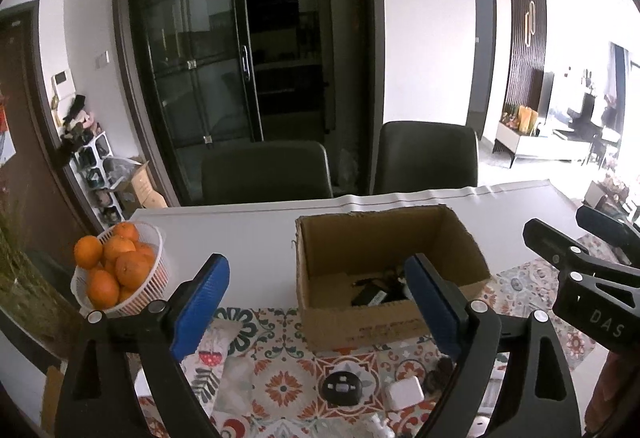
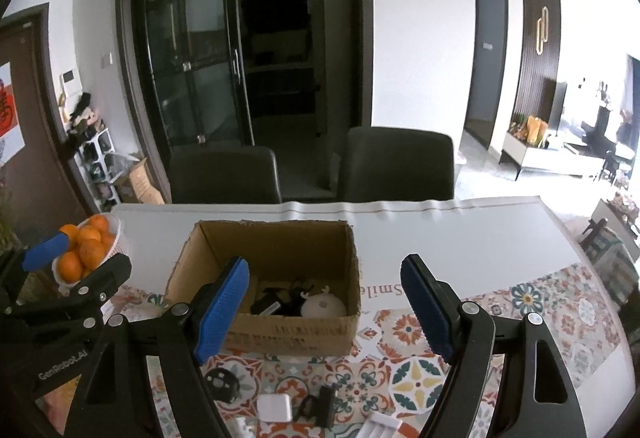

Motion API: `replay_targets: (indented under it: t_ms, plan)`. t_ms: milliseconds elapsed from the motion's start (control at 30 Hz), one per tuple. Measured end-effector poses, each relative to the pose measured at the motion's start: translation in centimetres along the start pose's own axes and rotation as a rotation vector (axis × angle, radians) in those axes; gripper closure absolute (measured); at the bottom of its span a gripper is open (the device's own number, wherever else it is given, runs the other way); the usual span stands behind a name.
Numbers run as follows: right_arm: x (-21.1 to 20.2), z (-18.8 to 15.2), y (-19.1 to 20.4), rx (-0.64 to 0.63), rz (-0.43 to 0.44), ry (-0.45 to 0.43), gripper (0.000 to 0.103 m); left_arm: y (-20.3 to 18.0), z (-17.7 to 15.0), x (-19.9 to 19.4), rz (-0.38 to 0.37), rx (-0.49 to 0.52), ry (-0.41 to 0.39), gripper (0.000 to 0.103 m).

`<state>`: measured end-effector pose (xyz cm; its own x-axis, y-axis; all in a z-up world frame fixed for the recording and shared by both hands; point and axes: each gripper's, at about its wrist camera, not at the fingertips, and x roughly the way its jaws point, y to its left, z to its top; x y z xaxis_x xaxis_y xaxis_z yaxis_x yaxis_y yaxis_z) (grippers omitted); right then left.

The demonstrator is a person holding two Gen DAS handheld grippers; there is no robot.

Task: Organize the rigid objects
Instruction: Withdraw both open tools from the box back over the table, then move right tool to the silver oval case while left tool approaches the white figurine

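An open cardboard box (image 1: 384, 330) (image 2: 288, 334) stands on the patterned mat; inside lie a black adapter (image 2: 267, 305) and a white round item (image 2: 322, 306). In front of the box lie a black round device (image 1: 342, 387) (image 2: 222, 383), a white square charger (image 1: 405, 392) (image 2: 273, 407) and a black clip-like piece (image 2: 320, 405). My left gripper (image 1: 316, 302) is open and empty above these items. My right gripper (image 2: 324, 302) is open and empty, held before the box.
A white basket of oranges (image 1: 120, 270) (image 2: 86, 250) stands at the table's left. Two dark chairs (image 1: 266, 174) (image 1: 426, 158) stand behind the far edge. White items (image 2: 380, 426) lie at the near edge. The right gripper shows in the left view (image 1: 592, 270).
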<state>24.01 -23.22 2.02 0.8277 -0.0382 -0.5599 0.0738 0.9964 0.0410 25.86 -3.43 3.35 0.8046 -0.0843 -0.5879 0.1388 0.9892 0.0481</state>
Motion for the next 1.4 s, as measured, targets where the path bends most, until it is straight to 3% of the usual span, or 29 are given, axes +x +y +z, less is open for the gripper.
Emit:
replay_targets:
  t_ms: [567,800,1400]
  plan:
    - [-5.1,-4.5,-0.1,0.0,-0.051,-0.068,0.021,-0.8,-4.8,-3.5,-0.025,-0.009,-0.01,0.012]
    - [-6.4,-6.6,-0.4,0.019,-0.051,-0.079,0.015,-0.9,-6.6,-4.5,-0.036,-0.019,-0.009,0.01]
    - [-7.3,-11.7,-0.3,0.052,-0.065,-0.03,0.012,-1.3,-11.3,-5.1,-0.035,-0.01,0.035,0.006]
